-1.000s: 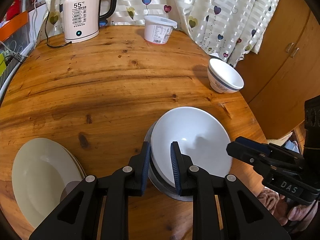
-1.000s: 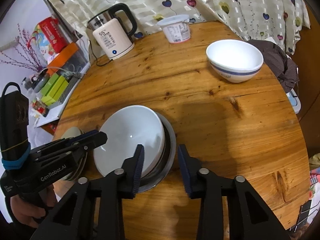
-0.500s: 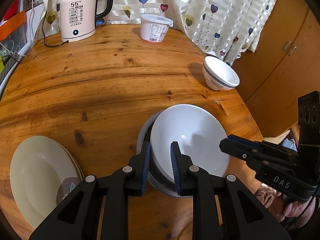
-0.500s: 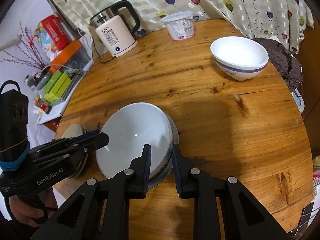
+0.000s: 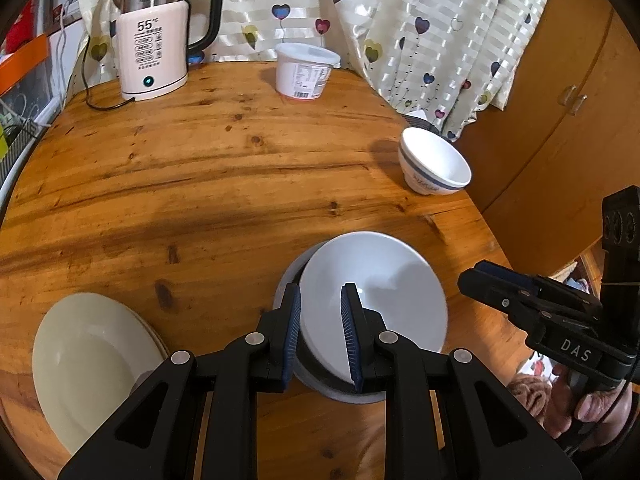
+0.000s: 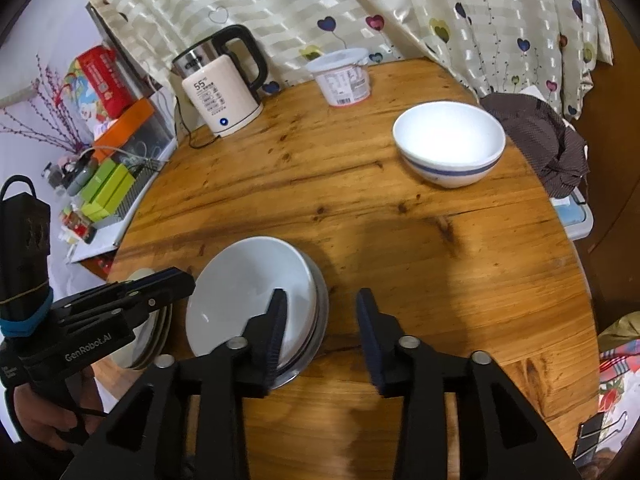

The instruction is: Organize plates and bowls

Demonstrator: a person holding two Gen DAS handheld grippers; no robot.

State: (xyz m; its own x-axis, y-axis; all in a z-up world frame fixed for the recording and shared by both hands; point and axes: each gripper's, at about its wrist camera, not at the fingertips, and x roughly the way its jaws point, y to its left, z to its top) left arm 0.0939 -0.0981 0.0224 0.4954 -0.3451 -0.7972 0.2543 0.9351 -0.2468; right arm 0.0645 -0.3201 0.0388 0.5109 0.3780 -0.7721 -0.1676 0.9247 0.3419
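Stack: my white bowl [image 5: 372,300] sits in a metal dish [image 6: 318,320] at the tabletop's [image 5: 208,184] near edge.
Left tongs [image 5: 320,334]: clamped on its near-left rim.
Right tongs [image 6: 322,334]: opening, nothing gripped.
Next bowl: blue-banded bowl [image 6: 450,144], far right, nearer my right tongs.
Plates: cream stack [image 5: 92,364], near left.

The left gripper [image 5: 320,332] points steeply downward with its pads pressed on the rim of the white bowl [image 5: 384,280], while the right gripper [image 6: 322,334], likewise angled downward, has its jaws opening with nothing pressed between them, each gripped by one hand.
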